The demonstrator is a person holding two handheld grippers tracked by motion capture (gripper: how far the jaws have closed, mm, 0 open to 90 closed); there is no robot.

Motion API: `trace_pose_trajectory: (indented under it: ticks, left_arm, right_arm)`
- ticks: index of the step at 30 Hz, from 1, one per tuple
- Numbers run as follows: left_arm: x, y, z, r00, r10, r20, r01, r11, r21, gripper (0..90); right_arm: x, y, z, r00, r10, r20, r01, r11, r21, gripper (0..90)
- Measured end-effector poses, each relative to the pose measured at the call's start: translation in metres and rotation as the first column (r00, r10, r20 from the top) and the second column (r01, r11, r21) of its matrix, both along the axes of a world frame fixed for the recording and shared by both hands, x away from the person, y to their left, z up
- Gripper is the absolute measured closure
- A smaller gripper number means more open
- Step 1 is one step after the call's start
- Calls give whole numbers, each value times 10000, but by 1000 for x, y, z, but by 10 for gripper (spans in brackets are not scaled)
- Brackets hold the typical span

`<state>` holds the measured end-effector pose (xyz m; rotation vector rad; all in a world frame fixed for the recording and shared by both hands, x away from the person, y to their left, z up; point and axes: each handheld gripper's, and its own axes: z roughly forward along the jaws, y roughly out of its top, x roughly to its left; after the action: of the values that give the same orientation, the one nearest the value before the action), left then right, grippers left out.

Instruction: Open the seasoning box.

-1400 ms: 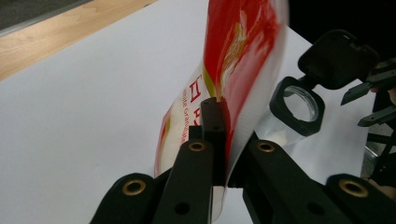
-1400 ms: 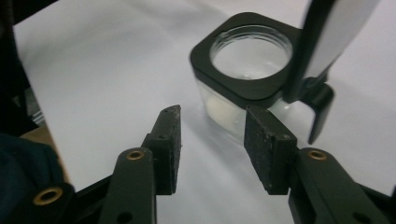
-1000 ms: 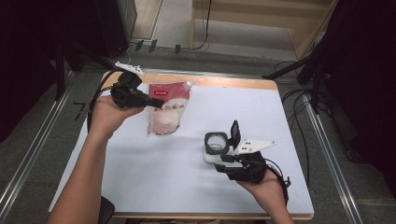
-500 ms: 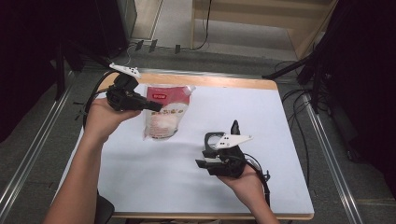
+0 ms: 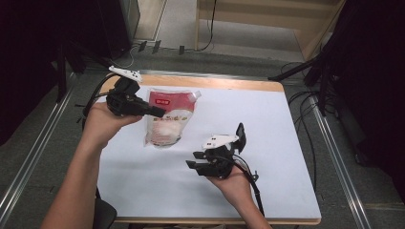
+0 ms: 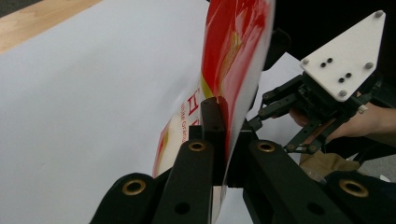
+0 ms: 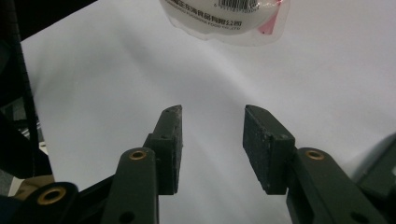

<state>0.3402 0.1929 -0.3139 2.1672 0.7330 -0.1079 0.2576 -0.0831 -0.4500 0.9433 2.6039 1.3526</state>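
A clear pouch [image 5: 166,125] with a red label and white contents lies on the white-covered table [image 5: 267,124], left of centre. My left gripper [image 5: 158,112] is shut on the pouch's left edge, the hand coming in from the left. In the left gripper view the red and white pouch [image 6: 237,46] stands on edge between the closed jaws of the left gripper [image 6: 222,122]. My right gripper [image 5: 193,160] hovers below and to the right of the pouch and points left. In the right gripper view its jaws are apart with nothing between them [image 7: 212,119], and the pouch's rounded end [image 7: 229,18] lies ahead.
The table's wooden rim [image 5: 239,82] shows at the far edge. Black cables [image 5: 305,124] trail off the right side. Metal rails [image 5: 334,157] run along the floor on both sides. The other hand's gripper with its white plate [image 6: 343,51] appears in the left gripper view.
My right hand has slid left across the table toward the pouch, jaws still apart. The left gripper has kept its hold on the pouch and barely moved.
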Motion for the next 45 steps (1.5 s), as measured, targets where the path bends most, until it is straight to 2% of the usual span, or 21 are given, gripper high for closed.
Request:
trace_pose_trajectory:
  ticks: [3,7,10,15,17,24,28,31,34,35,36,37,38,40,42,45]
  left_arm:
    - [0,1,-1,10000,34,-8,-34,10000,47,900]
    - [-2,3,-3,9999,-30,-162,30,10000,32,900]
    - [-4,4,-3,9997,-4,-224,5,10000,59,900]
    - [-8,10,2,9980,-227,-589,193,9982,-565,900]
    - [-10,11,5,9973,-307,-668,258,9970,-731,900]
    - [-16,7,8,9939,-588,-933,527,9964,-661,900]
    - [-17,8,10,9921,-667,-1060,569,9940,-930,900]
    - [-18,8,12,9873,-863,-1336,704,9904,-1192,900]
    - [-17,5,10,9838,-903,-1546,729,9907,-1150,900]
    - [-16,4,8,9832,-869,-1603,685,9908,-1170,900]
    - [-14,4,6,9833,-811,-1628,620,9909,-1191,900]
    - [-13,3,4,9842,-736,-1610,564,9925,-1085,900]
    - [-11,2,2,9873,-516,-1504,371,9945,-980,900]
    - [-9,0,0,9887,-490,-1419,320,9923,-1196,898]
    - [-9,-3,-1,9911,-534,-1223,368,9903,-1338,891]
    - [-11,-8,-2,9984,-323,-467,271,9937,-1091,857]
  right_arm:
    - [3,11,-3,9998,-128,-173,131,9998,172,586]
    - [6,27,-6,9997,-193,-169,198,9993,315,590]
    - [7,37,-9,9998,-160,-74,162,9996,223,589]
    - [8,46,-17,9996,-261,-47,262,9995,200,599]
    - [9,48,-21,9995,-278,142,276,9995,182,601]
    - [11,56,-31,9961,-731,502,705,9961,523,603]
    - [12,60,-39,9918,-1062,712,1004,9917,799,604]
    - [13,60,-46,9853,-1417,957,1311,9853,1099,584]
    - [13,60,-50,9763,-1806,1195,1638,9768,1383,554]
    - [13,59,-49,9759,-1796,1238,1604,9755,1507,566]
    - [11,61,-48,9744,-1769,1390,1580,9779,1372,568]
    - [8,62,-48,9713,-1720,1646,1520,9802,1270,569]
    - [6,63,-46,9722,-1574,1736,1311,9794,1538,619]
    - [-1,67,-43,9612,-1535,2292,1344,9862,970,623]
    - [-4,67,-42,9648,-1418,2215,1206,9870,1064,617]
    - [-8,68,-39,9684,-1302,2128,1093,9882,1072,607]
